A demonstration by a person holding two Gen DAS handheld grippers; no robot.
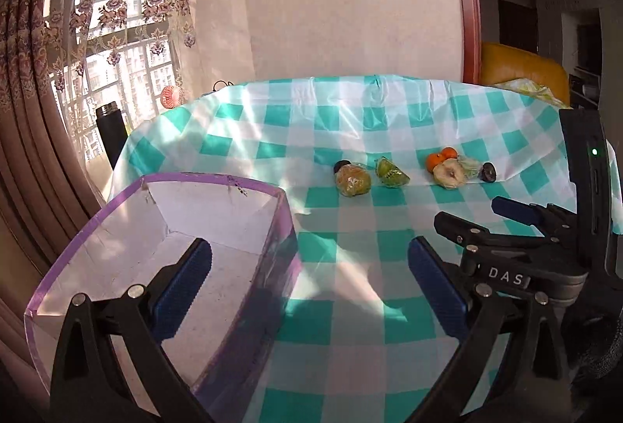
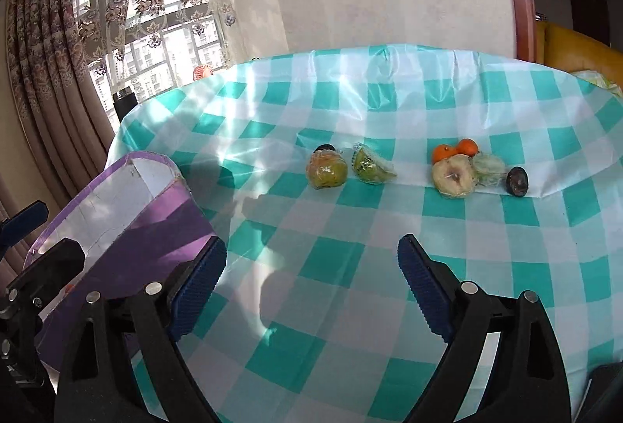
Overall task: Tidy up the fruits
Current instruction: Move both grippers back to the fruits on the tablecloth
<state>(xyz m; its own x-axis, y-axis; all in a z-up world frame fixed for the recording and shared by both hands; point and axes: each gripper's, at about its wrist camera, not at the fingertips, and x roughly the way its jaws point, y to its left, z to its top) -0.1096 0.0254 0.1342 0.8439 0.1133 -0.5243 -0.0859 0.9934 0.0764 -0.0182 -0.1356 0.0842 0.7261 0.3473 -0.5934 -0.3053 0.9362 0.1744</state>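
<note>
Fruit is laid out in a loose row across the far half of the checked tablecloth (image 2: 350, 267), well apart from both claws. From the right wrist view, a yellow-green wrapped fruit (image 2: 328, 171) is seen at the left end, with a small dark fruit (image 2: 325, 149) tucked just behind it and a wrapped green wedge (image 2: 372, 166) just beside it. Further right, after a gap, two oranges (image 2: 453, 151) are found behind a pale cut half (image 2: 451, 177), then a wrapped pale green piece (image 2: 488, 168) and a dark round fruit (image 2: 517, 181) at the end.

The purple-rimmed box (image 1: 218, 178) is placed at the near left of the table, its white inside lit by the window (nothing can be made out inside it).

The left gripper (image 1: 309, 290) is held released, jaws spread wide, one finger over the box and the other over bare cloth. The right gripper (image 2: 311, 290) is likewise released, wide apart, with nothing between its pads, only tablecloth below. A black flask (image 1: 109, 131) is seen beyond the table by the curtain.
</note>
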